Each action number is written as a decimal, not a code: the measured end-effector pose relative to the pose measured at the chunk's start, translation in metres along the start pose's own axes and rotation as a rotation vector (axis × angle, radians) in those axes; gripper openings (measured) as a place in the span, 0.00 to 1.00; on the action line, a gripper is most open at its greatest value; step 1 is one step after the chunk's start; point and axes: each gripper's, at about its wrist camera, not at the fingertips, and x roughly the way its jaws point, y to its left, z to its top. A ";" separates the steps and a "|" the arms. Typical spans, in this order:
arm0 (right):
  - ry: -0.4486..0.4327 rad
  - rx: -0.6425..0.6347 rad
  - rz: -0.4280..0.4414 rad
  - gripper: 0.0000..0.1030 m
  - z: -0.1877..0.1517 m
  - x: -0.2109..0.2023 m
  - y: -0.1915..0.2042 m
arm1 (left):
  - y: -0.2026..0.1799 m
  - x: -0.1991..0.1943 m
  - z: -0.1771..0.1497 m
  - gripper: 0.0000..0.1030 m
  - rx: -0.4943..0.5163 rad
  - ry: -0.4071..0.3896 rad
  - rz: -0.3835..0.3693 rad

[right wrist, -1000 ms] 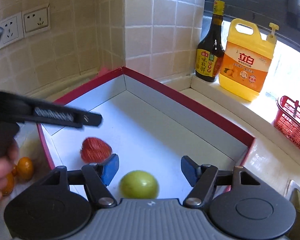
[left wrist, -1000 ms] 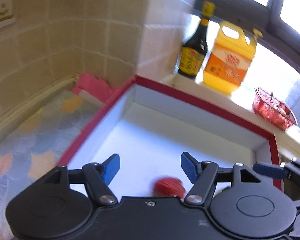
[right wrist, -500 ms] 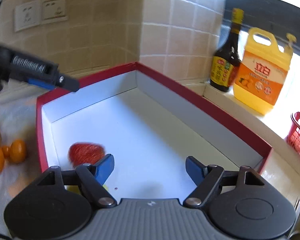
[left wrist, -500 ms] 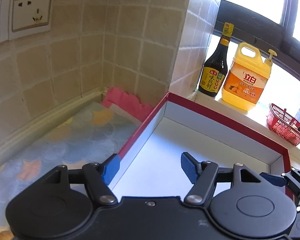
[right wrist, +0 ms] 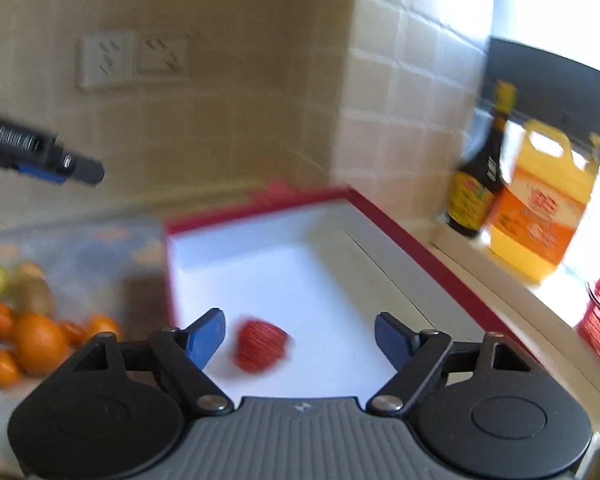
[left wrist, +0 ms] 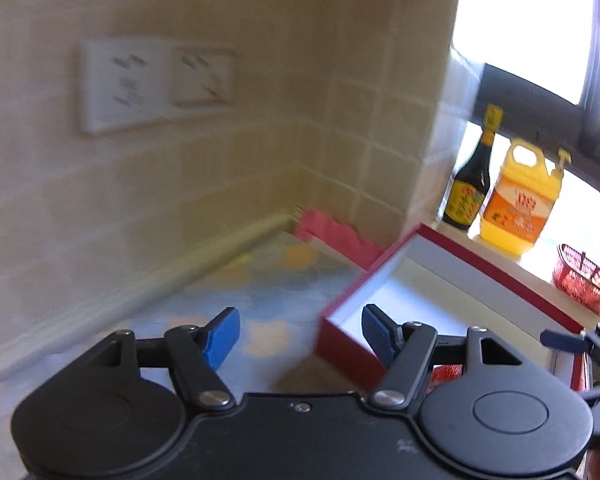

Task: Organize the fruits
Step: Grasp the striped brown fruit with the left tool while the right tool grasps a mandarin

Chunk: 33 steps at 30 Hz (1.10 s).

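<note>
Fruit sorting: both grippers free, next pick ahead

Red-rimmed white cardboard box (right wrist: pixel 380 280) sat on the patterned surface (left wrist: pixel 236 288), holding a red net-wrapped fruit (right wrist: pixel 260 345). Loose oranges (right wrist: pixel 40 344) waited just outside it. Left gripper (left wrist: pixel 296 336) stood wide and empty; right gripper (right wrist: pixel 298 336) was opening, gripping nothing. Best approach, I judged: reach low over the oranges, jaws wide.
</note>
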 end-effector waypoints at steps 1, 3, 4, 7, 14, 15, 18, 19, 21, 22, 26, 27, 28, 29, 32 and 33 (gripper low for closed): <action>-0.009 -0.004 0.030 0.87 0.005 -0.006 0.006 | 0.006 -0.016 -0.001 0.78 -0.003 -0.015 0.020; -0.023 -0.028 0.095 0.88 0.016 -0.015 0.025 | 0.018 -0.048 -0.005 0.78 -0.015 -0.045 0.065; -0.025 -0.047 0.137 0.88 0.020 -0.019 0.037 | 0.024 -0.064 -0.008 0.78 -0.024 -0.055 0.090; -0.022 -0.091 0.233 0.88 0.027 -0.027 0.074 | 0.043 -0.102 -0.019 0.79 -0.069 -0.070 0.156; 0.035 -0.207 0.408 0.83 0.031 -0.024 0.159 | 0.100 -0.165 -0.059 0.80 -0.186 -0.051 0.348; 0.049 -0.221 0.428 0.81 0.031 -0.023 0.170 | 0.109 -0.167 -0.066 0.80 -0.202 -0.038 0.366; 0.102 -0.246 0.477 0.77 0.025 -0.022 0.196 | 0.131 -0.160 -0.086 0.80 -0.252 0.029 0.377; 0.130 -0.247 0.491 0.76 0.020 -0.020 0.203 | 0.136 -0.154 -0.092 0.80 -0.263 0.051 0.368; 0.186 -0.231 0.499 0.74 0.007 -0.018 0.210 | 0.146 -0.137 -0.106 0.80 -0.282 0.115 0.320; 0.214 -0.223 0.495 0.70 0.000 -0.016 0.213 | 0.150 -0.128 -0.113 0.80 -0.283 0.142 0.293; 0.289 -0.164 0.455 0.57 -0.015 -0.006 0.213 | 0.157 -0.094 -0.135 0.80 -0.258 0.204 0.241; 0.311 -0.138 0.449 0.57 -0.017 -0.003 0.211 | 0.159 -0.087 -0.137 0.80 -0.255 0.213 0.232; 0.324 -0.119 0.446 0.57 -0.020 0.000 0.208 | 0.161 -0.080 -0.137 0.80 -0.254 0.218 0.220; 0.335 -0.102 0.440 0.57 -0.021 0.002 0.206 | 0.163 -0.073 -0.138 0.80 -0.256 0.218 0.202; 0.350 -0.080 0.425 0.57 -0.024 0.011 0.206 | 0.164 -0.062 -0.139 0.80 -0.255 0.223 0.166; 0.348 -0.073 0.415 0.57 -0.024 0.016 0.206 | 0.164 -0.059 -0.139 0.80 -0.246 0.227 0.157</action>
